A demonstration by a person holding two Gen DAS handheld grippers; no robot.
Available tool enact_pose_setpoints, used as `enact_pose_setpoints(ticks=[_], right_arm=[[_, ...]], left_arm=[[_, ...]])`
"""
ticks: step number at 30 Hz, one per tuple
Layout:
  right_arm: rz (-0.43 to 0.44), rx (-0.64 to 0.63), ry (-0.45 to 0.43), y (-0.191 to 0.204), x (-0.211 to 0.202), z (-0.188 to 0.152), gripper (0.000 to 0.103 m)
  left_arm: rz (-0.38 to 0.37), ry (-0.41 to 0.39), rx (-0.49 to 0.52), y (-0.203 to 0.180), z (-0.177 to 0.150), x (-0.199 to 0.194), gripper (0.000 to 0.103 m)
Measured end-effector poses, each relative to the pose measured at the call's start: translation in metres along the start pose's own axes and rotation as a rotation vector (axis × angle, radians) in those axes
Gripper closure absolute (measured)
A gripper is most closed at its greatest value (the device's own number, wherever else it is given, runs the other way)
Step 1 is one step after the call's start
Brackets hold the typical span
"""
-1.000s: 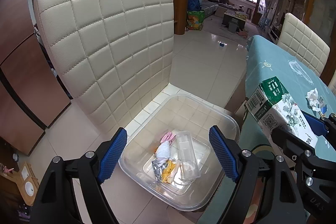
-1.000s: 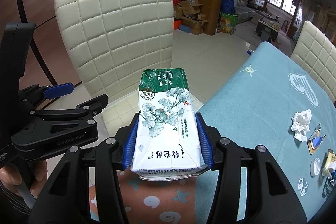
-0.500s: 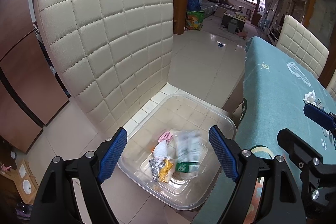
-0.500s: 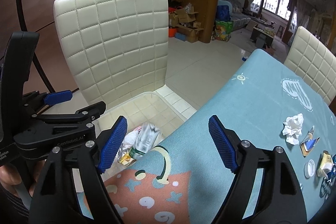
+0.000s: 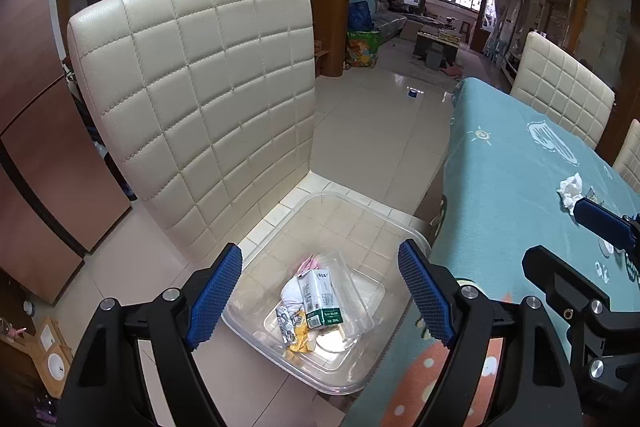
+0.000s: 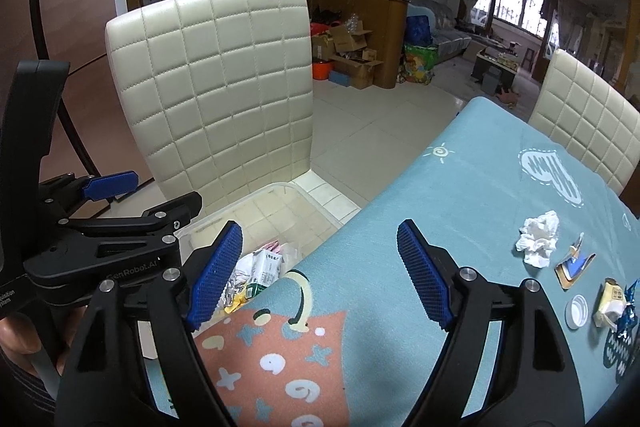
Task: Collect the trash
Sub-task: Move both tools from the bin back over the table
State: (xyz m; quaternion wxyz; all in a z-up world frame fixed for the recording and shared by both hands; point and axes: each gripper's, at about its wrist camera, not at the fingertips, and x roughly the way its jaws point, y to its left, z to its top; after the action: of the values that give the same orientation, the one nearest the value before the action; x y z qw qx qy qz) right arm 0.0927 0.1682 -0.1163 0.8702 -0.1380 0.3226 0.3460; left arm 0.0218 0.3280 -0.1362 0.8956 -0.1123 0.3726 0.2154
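A clear plastic bin stands on the floor beside the table. In it lie a green and white milk carton, a clear plastic cup and wrappers. The carton also shows in the right wrist view. My left gripper is open and empty above the bin. My right gripper is open and empty over the table's near edge. On the teal tablecloth lie a crumpled tissue, a torn wrapper, a white cap and a yellow wrapper.
A cream quilted chair stands right behind the bin. A second cream chair stands at the table's far side. The left gripper shows at the left of the right wrist view.
My right gripper opened and let go of the milk carton. The carton fell into the bin and now lies on the other trash. The right gripper has drawn back over the table.
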Motion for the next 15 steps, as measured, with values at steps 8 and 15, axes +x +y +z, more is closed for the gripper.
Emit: enact_pose_setpoints(ticks=[8, 15], right_arm=[[-0.017, 0.023, -0.038, -0.014, -0.028, -0.006, 0.024], [-0.067, 0.064, -0.074, -0.044, -0.06, -0.019, 0.023]], left_arm=[[-0.011, -0.031, 0.036, -0.025, 0.002, -0.022, 0.025], [-0.039, -0.057, 0.086, -0.062, 0.003, -0.041, 0.025]])
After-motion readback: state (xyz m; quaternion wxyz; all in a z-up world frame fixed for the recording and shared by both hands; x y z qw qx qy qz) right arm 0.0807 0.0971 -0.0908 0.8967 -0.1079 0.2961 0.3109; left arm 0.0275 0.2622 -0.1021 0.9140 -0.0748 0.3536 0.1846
